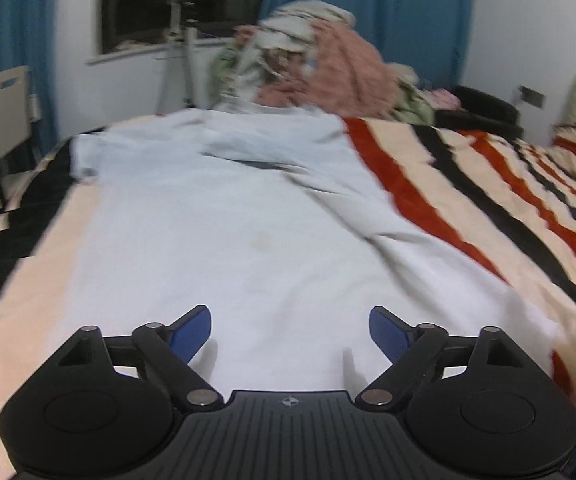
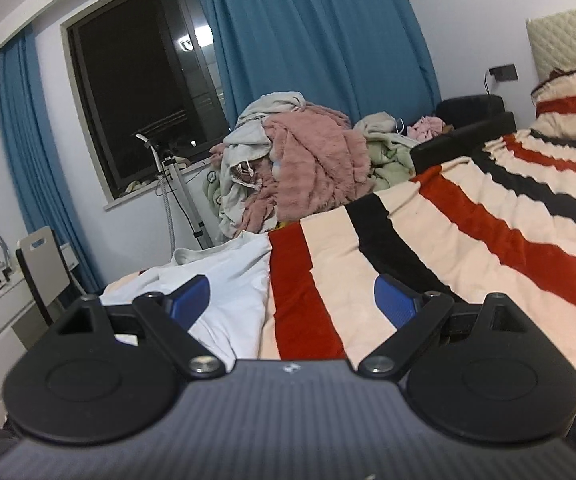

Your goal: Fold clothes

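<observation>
- White T-shirt point(image 1: 216, 216): it lies spread on the striped blanket point(image 1: 487, 184), straight ahead of and beneath the left gripper point(image 1: 290, 330); the body is mostly flat, with a short sleeve far ahead to the left and a rumpled fold running ahead to the right.
- A faint yellowish stain shows on the shirt just ahead of the left gripper's fingertips.
- The left gripper stands wide, its blue pads point(image 1: 192, 334) well apart above the cloth with nothing between them; the view is blurred, so I cannot tell whether the tips touch the fabric.
- From the right wrist view the T-shirt point(image 2: 232, 292) lies ahead and to the left of the right gripper point(image 2: 291, 300), its collar at the far end and its edge along a red stripe of the blanket point(image 2: 467, 240).
- The right gripper also stands wide and holds nothing; its left pad point(image 2: 190, 298) appears in front of the shirt, its right pad in front of the blanket.
- A pile of unfolded clothes point(image 2: 299, 164), pink plush on top, sits well beyond both grippers at the far edge of the bed.
- Behind the pile hang blue curtains point(image 2: 311, 32) beside a dark window point(image 2: 140, 92).
- A chair point(image 2: 44, 268) stands far to the left of the right gripper.
</observation>
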The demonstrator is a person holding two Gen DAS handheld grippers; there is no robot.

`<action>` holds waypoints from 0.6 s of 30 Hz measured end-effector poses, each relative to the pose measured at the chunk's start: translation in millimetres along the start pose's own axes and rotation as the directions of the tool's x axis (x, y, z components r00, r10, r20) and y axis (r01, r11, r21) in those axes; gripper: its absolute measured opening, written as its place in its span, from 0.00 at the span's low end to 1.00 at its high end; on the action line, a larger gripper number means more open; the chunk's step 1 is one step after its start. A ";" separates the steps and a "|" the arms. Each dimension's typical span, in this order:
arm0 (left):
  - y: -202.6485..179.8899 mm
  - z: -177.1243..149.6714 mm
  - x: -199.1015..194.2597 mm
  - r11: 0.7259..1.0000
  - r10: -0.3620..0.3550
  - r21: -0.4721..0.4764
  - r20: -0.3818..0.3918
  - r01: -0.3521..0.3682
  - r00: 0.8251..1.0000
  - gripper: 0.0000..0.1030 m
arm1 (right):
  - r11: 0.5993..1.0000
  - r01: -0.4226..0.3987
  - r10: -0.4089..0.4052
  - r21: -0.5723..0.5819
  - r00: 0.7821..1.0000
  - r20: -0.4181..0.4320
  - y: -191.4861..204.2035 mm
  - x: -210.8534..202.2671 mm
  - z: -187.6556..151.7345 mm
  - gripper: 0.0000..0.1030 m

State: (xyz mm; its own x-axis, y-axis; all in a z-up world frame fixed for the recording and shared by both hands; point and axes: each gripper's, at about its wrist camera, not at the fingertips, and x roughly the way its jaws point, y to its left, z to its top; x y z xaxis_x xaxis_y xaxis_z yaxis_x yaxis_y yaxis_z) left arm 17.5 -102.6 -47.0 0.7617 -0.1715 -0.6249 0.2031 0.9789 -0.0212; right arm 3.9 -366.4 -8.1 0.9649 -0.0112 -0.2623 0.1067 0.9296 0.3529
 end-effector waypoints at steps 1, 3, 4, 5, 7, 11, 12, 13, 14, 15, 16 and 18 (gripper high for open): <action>-11.0 1.6 3.6 1.000 -0.016 0.013 -0.001 0.016 1.000 0.83 | 1.000 0.002 -0.002 0.007 1.000 -0.001 -2.3 0.8 -0.6 0.88; -32.3 3.7 10.2 0.998 -0.053 0.042 -0.003 0.053 0.999 0.81 | 1.000 0.006 -0.006 0.022 1.000 0.003 -6.1 1.0 -0.4 0.88; -43.4 4.8 13.5 0.996 -0.076 0.054 -0.006 0.076 0.997 0.79 | 0.999 0.008 -0.008 0.032 1.000 0.007 -7.8 -0.3 -1.2 0.88; -54.7 5.6 17.1 0.993 -0.099 0.062 -0.010 0.100 0.995 0.78 | 0.999 0.010 -0.010 0.040 1.000 0.011 -9.7 -0.2 -1.2 0.88; -76.8 6.6 24.8 0.986 -0.148 0.077 -0.023 0.150 0.989 0.73 | 0.998 0.018 -0.019 0.060 1.000 0.015 -14.5 -0.8 -0.4 0.88; -114.6 1.6 39.3 0.966 -0.225 0.117 -0.055 0.230 0.973 0.61 | 0.993 0.033 -0.036 0.110 0.999 0.025 -25.0 -0.7 -1.1 0.88; -123.0 -0.3 42.4 0.961 -0.240 0.125 -0.063 0.246 0.969 0.58 | 0.991 0.043 -0.047 0.124 0.998 0.032 -27.9 -1.7 -1.1 0.88; -127.8 -2.2 44.6 0.955 -0.260 0.127 -0.071 0.268 0.963 0.53 | 0.989 0.055 -0.062 0.140 0.997 0.043 -31.4 -3.4 -0.6 0.88; -131.8 -4.2 46.7 0.948 -0.282 0.128 -0.080 0.291 0.956 0.51 | 0.985 0.068 -0.077 0.156 0.995 0.055 -35.1 -5.2 -0.1 0.88; -135.8 -6.2 48.8 0.941 -0.304 0.128 -0.089 0.314 0.948 0.49 | 0.982 0.078 -0.091 0.173 0.993 0.071 -39.2 -7.6 0.7 0.88; -139.8 -8.1 50.8 0.933 -0.325 0.129 -0.098 0.336 0.940 0.48 | 0.978 0.088 -0.106 0.190 0.991 0.087 -43.3 -10.1 1.4 0.88; -146.1 -12.8 56.1 0.913 -0.374 0.123 -0.121 0.388 0.919 0.48 | 0.971 0.113 -0.140 0.212 0.983 0.117 -51.5 -13.9 3.4 0.88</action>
State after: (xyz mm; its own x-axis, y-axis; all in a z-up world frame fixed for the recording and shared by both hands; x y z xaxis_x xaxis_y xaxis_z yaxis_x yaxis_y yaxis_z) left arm 22.7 -253.8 -88.9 0.5497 -0.5109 -0.6609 0.5569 0.8138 -0.1658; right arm -14.2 -415.5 -19.5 0.9618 -0.1847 -0.2019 0.2637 0.8229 0.5033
